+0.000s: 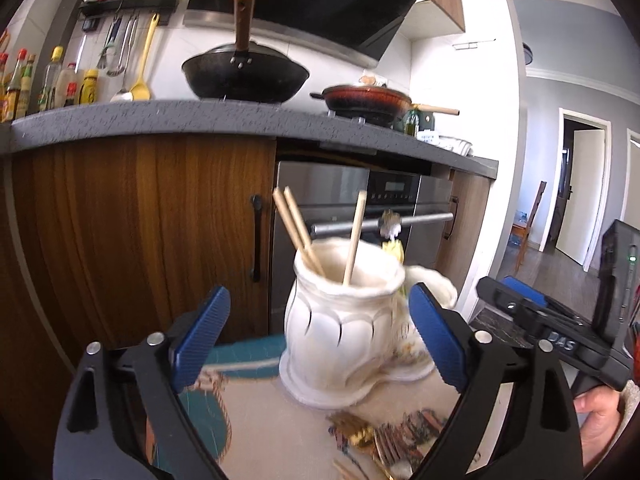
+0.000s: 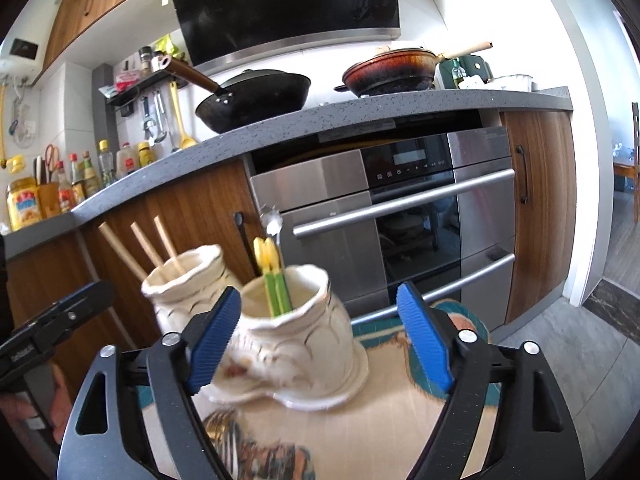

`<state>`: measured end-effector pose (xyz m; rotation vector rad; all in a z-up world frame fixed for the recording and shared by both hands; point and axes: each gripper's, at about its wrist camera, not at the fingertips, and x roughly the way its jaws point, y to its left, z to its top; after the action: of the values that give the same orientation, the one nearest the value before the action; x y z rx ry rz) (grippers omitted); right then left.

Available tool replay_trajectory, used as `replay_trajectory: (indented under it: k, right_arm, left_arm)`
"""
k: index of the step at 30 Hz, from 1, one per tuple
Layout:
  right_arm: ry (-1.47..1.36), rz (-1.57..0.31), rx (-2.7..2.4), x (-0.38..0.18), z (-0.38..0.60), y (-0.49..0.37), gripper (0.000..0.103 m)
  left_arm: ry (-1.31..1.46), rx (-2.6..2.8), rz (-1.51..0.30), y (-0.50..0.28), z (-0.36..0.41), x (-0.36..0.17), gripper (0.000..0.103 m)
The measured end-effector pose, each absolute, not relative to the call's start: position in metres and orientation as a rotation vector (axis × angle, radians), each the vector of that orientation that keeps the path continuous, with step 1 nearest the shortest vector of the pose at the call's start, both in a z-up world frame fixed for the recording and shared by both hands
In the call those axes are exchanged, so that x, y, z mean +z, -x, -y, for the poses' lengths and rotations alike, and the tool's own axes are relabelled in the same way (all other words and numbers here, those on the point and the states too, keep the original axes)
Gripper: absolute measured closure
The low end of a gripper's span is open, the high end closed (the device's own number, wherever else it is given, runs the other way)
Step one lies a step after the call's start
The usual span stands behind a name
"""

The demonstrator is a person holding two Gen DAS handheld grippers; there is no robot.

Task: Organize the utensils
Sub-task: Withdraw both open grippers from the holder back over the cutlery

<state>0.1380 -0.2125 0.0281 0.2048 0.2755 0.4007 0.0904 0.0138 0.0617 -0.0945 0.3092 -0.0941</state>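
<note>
Two pots point(image 2: 280, 332), three chopsticks point(image 2: 148, 250)

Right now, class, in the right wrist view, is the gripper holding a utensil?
No: the right gripper is open and empty, its blue pads apart in front of the white holder.

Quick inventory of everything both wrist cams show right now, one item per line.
Ceramic holder: one, white, two joined cups, on the patterned mat.
Chopsticks: three, pale wood, in the left cup.
Green-yellow utensils: apparently two, blurred, in the right cup.
Loose cutlery: gold, count unclear, on the mat near the camera.
Black wok: one, on the stove.
Brown pan: one, beside the wok.
Oven: one, steel, under the counter.
Bottles: several, left counter.
Left gripper: open, empty.
Right gripper: open, empty.
</note>
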Motion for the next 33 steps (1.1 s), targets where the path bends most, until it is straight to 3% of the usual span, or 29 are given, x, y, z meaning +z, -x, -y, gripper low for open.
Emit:
replay_trajectory:
  k: [5, 28, 33]
  right_arm:
    - [-0.183, -0.291, 0.405, 0.022, 0.214, -0.115, 0.011]
    - [-0.236, -0.360, 0.416, 0.008, 0.240, -0.083, 0.008]
    - [-0.235, -0.360, 0.429, 0.009, 0.239, -0.082, 0.008]
  left_arm:
    - [0.096, -0.070, -0.386, -0.077, -0.013, 0.047, 0.008]
    - [0.071, -0.039, -0.744, -0.032, 0.011, -0.012, 0.007]
    - [0.033, -0.053, -0.825, -0.032, 0.021, -0.028, 0.011]
